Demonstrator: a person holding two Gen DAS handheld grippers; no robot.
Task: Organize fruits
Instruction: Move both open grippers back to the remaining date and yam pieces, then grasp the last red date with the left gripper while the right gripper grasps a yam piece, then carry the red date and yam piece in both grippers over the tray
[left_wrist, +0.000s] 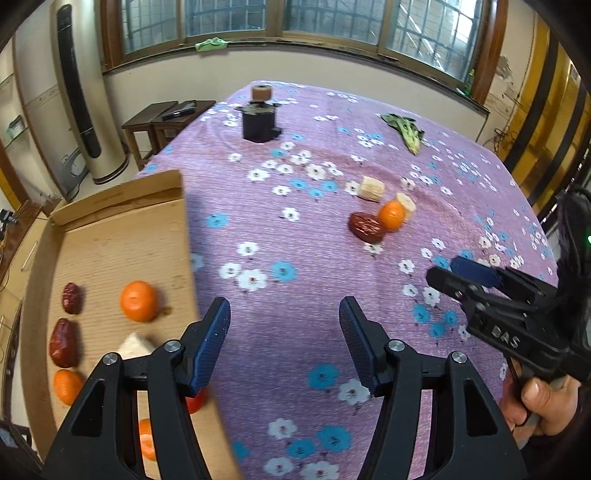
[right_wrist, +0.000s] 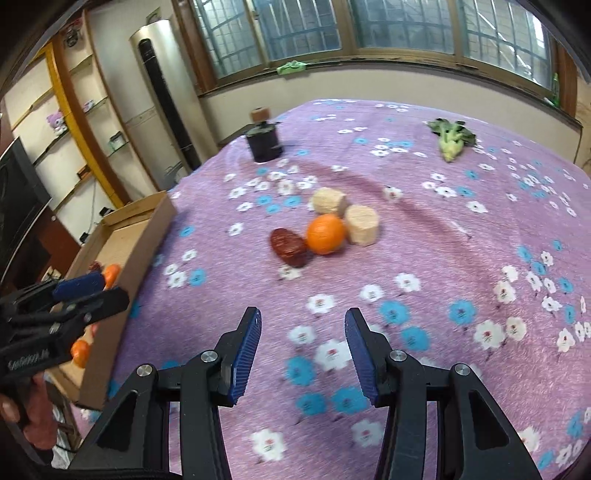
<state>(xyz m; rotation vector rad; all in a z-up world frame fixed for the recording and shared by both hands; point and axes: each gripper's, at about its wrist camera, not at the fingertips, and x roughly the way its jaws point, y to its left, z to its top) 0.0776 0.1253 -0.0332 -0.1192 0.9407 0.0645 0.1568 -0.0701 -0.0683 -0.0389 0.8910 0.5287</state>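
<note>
Both tongs tilt downward over the surface (right_wrist: 424, 229), spread and empty: left tongs (left_wrist: 284, 343) beside the box edge (left_wrist: 186, 236), right tongs (right_wrist: 303, 354) nearer the orange (right_wrist: 325, 234).

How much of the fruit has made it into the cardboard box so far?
Several pieces already lie in the cardboard tray: two red dates, oranges and a pale chunk. Nothing is in hand: the left gripper and right gripper are both open and empty. Still on the tablecloth: one orange, one date and two pale chunks.
</note>
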